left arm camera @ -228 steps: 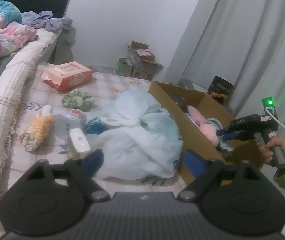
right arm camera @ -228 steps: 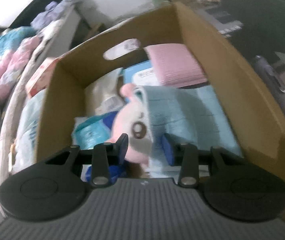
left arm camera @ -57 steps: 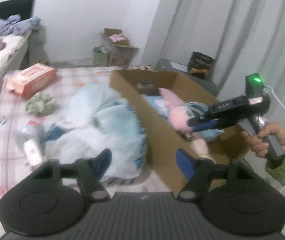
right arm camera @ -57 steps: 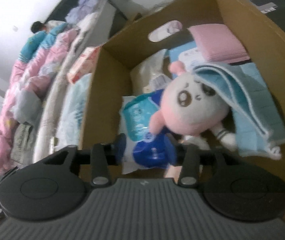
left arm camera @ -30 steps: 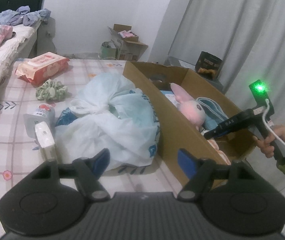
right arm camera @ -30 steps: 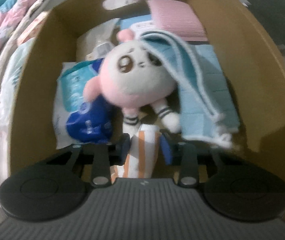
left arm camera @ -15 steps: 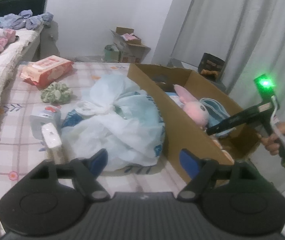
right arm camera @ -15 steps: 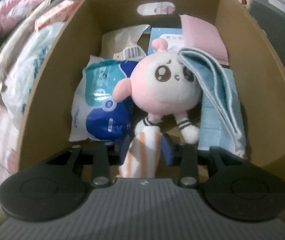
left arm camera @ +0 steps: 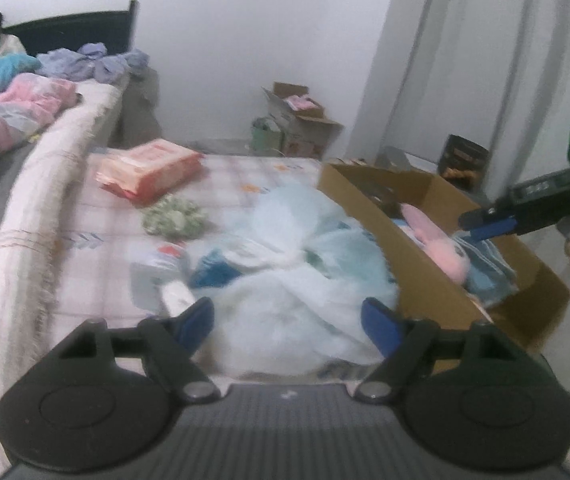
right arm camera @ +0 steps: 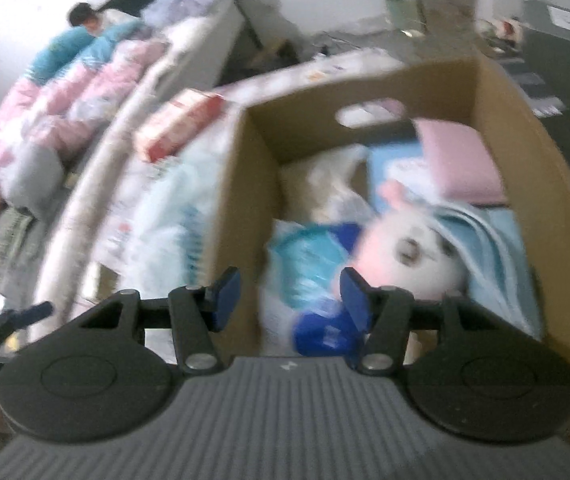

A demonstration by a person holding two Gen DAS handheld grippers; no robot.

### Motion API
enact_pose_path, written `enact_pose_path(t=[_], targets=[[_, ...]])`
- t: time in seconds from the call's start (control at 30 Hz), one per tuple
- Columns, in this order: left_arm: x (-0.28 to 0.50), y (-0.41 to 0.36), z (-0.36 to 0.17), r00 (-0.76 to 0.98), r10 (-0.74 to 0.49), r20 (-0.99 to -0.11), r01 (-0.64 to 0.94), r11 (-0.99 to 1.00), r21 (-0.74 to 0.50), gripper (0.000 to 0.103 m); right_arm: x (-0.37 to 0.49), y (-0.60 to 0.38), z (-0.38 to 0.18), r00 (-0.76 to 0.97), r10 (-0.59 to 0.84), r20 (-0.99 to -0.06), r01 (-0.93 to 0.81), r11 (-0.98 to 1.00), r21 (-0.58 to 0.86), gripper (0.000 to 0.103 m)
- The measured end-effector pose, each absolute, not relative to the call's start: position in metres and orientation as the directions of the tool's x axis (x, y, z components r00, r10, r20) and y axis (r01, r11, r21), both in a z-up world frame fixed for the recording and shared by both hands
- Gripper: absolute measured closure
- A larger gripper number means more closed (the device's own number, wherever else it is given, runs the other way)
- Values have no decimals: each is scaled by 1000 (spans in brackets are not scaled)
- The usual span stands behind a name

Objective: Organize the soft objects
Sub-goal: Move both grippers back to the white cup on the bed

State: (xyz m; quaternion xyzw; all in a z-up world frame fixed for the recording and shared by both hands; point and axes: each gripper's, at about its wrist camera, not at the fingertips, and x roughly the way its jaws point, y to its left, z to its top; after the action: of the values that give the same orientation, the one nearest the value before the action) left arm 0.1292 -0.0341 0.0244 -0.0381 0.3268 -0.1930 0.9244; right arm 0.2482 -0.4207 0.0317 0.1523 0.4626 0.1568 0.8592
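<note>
A cardboard box holds a pink plush toy, a blue towel, a pink pad and a blue wipes pack. My right gripper is open and empty, raised above the box's near left wall. In the left wrist view the box sits right of a pale plastic bag, and the plush shows inside it. My left gripper is open and empty just before the bag. The right gripper hovers over the box.
A red wipes pack, a green scrunchie and a small bottle lie on the checked sheet. A raised bed with pink bedding runs along the left. Open boxes stand by the far wall. Curtains hang on the right.
My right gripper has opened, let go of the striped orange toy and lifted up and left out of the box. My left gripper has shifted slightly toward the bag.
</note>
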Motion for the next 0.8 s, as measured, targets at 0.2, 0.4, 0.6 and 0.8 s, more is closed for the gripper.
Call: enact_pose_path(t=[0.2, 0.4, 0.6, 0.8], targets=[[147, -15, 21, 765, -277, -581, 259, 959, -115, 23, 273, -362, 50, 484, 532, -695, -239, 844, 480, 46], [175, 15, 10, 803, -172, -570, 183, 982, -38, 36, 301, -277, 58, 390, 651, -651, -365, 759, 540, 47], [211, 43, -13, 748, -179, -639, 198, 979, -43, 57, 335, -193, 35, 274, 686, -674, -418, 716, 559, 60], [242, 44, -38, 625, -264, -734, 299, 950, -87, 63, 361, -146, -2, 198, 632, -749, -416, 746, 520, 67]])
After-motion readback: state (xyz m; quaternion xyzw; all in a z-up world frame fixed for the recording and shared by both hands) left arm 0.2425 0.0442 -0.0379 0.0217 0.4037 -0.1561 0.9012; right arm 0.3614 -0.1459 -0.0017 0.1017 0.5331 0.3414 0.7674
